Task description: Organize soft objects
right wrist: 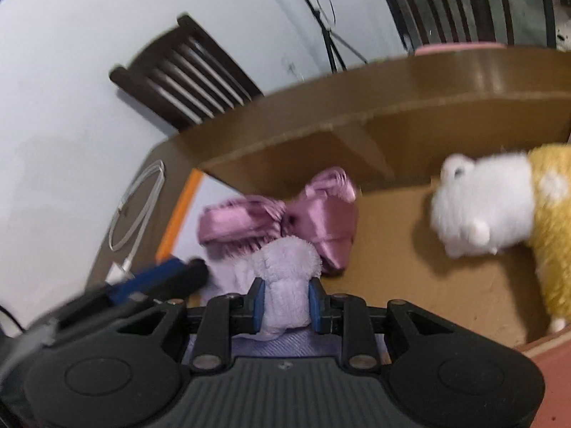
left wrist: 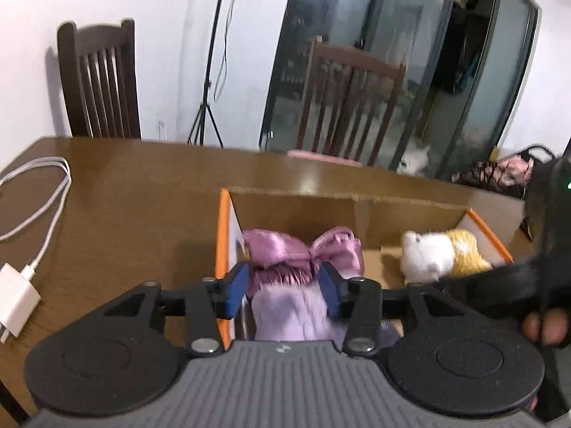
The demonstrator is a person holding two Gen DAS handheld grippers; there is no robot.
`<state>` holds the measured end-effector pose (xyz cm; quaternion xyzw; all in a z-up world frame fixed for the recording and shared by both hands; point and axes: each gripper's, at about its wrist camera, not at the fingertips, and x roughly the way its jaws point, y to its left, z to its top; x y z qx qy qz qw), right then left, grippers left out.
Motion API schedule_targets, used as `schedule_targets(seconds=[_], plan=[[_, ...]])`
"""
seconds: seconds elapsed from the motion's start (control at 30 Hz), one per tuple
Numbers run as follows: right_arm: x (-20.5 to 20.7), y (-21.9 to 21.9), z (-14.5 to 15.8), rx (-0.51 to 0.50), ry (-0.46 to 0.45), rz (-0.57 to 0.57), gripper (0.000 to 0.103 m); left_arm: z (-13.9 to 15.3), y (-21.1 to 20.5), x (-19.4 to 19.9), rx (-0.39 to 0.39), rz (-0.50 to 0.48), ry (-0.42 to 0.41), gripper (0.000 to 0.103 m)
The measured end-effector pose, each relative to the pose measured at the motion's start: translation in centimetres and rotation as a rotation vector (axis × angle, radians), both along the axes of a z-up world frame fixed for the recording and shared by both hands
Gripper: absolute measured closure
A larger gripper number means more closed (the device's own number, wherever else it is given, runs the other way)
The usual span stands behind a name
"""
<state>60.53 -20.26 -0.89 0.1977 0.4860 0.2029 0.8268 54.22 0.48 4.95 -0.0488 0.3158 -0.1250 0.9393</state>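
Inside the orange-edged cardboard box [left wrist: 357, 210] on the brown wooden table [left wrist: 142, 192], a fluffy lilac plush toy [right wrist: 285, 285] with a shiny pink satin bow [left wrist: 303, 249] lies beside a white-and-yellow fuzzy plush animal [right wrist: 499, 210]. The right gripper [right wrist: 285, 306] pinches the lilac plush between its blue pads, while the left gripper [left wrist: 285, 289] straddles it with jaws apart, pads not pressing. Two slatted dark wooden chairs [left wrist: 103, 82] stand by the white wall.

Home dining room: wooden table [left wrist: 142, 178], slatted chairs [left wrist: 103, 82], glass doors [left wrist: 392, 53].

No readable text, label or number anywhere — only blur.
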Motion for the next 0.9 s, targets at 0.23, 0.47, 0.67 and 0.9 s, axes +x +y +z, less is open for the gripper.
schedule_targets(seconds=[0.23, 0.47, 0.67, 0.9], plan=[[-0.4, 0.9, 0.6, -0.108, -0.021, 0.004, 0.050, 0.3, -0.8, 0.6, 0.019, 0.028, 0.024, 0.060], [-5.4, -2.5, 7.6, -0.191, -0.187, -0.026, 0.048, 5.4, 0.8, -4.3, 0.022, 0.021, -0.066, 0.053], [-11.8, -8.9, 13.6, -0.228, -0.307, -0.104, 0.045, 9.3, 1.6, -10.2, 0.052, 0.016, -0.158, 0.029], [-18.5, -11.8, 17.2, -0.261, -0.431, -0.125, 0.036, 11.0, 0.9, -15.6, 0.085, 0.021, -0.205, 0.020]])
